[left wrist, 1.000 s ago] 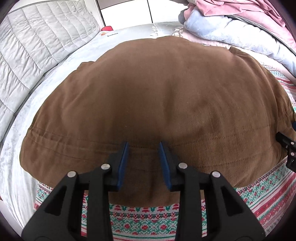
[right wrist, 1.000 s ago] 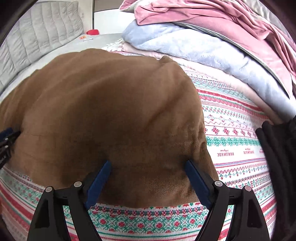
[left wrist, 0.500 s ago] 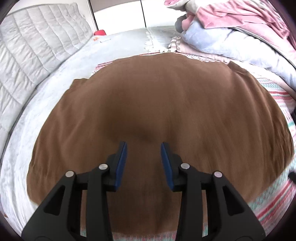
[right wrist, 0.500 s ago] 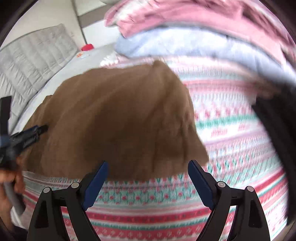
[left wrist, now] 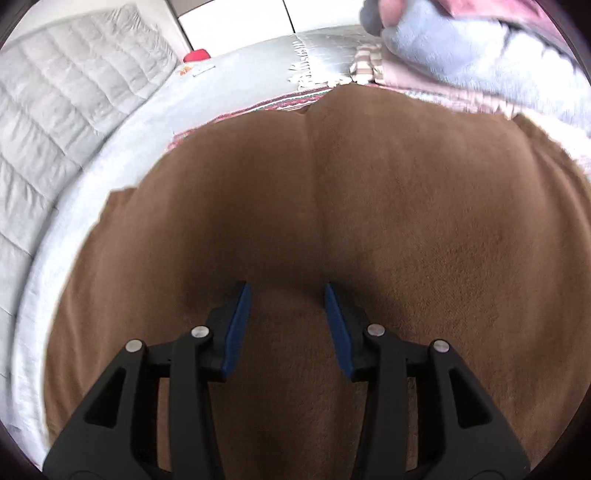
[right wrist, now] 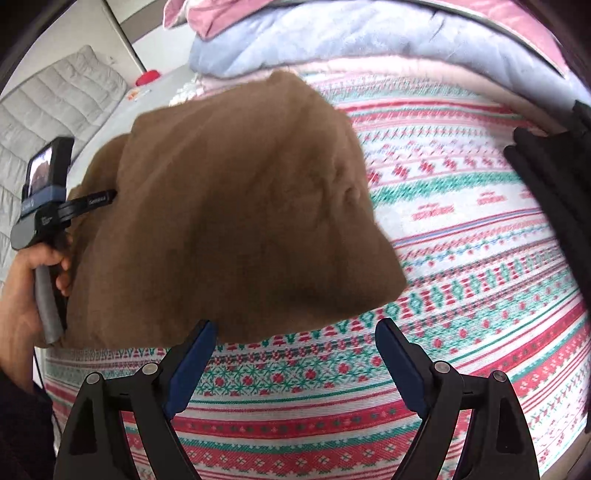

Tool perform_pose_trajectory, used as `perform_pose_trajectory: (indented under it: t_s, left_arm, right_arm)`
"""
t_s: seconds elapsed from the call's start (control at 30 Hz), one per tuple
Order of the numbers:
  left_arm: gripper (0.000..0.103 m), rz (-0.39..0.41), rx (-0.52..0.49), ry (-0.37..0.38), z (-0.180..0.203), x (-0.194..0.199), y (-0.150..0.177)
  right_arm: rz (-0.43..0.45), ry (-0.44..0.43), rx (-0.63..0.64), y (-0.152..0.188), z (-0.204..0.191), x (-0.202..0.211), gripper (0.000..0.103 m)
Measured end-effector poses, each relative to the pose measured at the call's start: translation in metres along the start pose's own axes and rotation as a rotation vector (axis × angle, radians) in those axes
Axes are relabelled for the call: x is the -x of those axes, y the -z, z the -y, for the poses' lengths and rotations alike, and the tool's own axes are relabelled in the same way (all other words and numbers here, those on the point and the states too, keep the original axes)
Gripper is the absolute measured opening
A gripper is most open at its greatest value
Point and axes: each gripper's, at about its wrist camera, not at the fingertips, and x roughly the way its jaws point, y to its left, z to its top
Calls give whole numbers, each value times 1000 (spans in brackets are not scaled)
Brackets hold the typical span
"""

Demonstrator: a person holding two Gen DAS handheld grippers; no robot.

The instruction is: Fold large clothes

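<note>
The brown garment lies spread on the bed, over a red-and-green patterned blanket, with a heap of pale blue and pink bedding just beyond its far edge. The left claw hangs over the middle of the cloth, its jaws a modest way apart and having just been opening, with nothing pinched between them; only flat brown fabric shows below the blue pads. The right claw stands wide over the patterned blanket, just short of the garment's near edge, and holds nothing either. From that side the person's left hand is seen gripping its tool at the garment's left border.

The cloth looks folded at least once, though motion blur makes its layers hard to count.

The risks from here seem plain enough. If the left claw bites down in the middle of the cloth instead of at an edge, it would likely gather a hump and drag the layers out of line. The right claw, so close to the blanket, could catch the blanket along with the hem and lift both. A small ridge near the garment's right side may get pressed into a crease if the next fold goes over it unsmoothed.
</note>
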Motion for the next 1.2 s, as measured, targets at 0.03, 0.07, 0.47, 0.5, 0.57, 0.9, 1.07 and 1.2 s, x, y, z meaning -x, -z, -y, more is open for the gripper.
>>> perform_pose_trajectory:
  t_s: [0.03, 0.07, 0.47, 0.5, 0.57, 0.9, 1.07, 1.2]
  left_arm:
    - [44, -20, -7, -7, 1, 3, -5]
    - [44, -22, 5, 8, -1, 6, -11]
    - [45, -37, 115, 10, 3, -48, -73]
    - [45, -23, 111, -7, 6, -48, -70]
    - [45, -6, 65, -52, 14, -46, -69]
    - [45, -60, 135, 203, -21, 25, -23]
    - [46, -76, 50, 281, -15, 82, 59]
    - [57, -73, -15, 255, -3, 108, 116]
  right_arm:
    - [-7, -3, 1, 0, -2, -2, 89]
    - [-11, -3, 5, -1, -4, -3, 89]
    - [13, 12, 14, -8, -11, -1, 89]
    - [15, 14, 20, -7, -13, 0, 89]
    - [26, 24, 31, -6, -16, 2, 89]
    - [60, 18, 39, -2, -15, 20, 89]
    - [94, 35, 63, -2, -22, 30, 89]
    - [108, 45, 69, -2, -27, 33, 89]
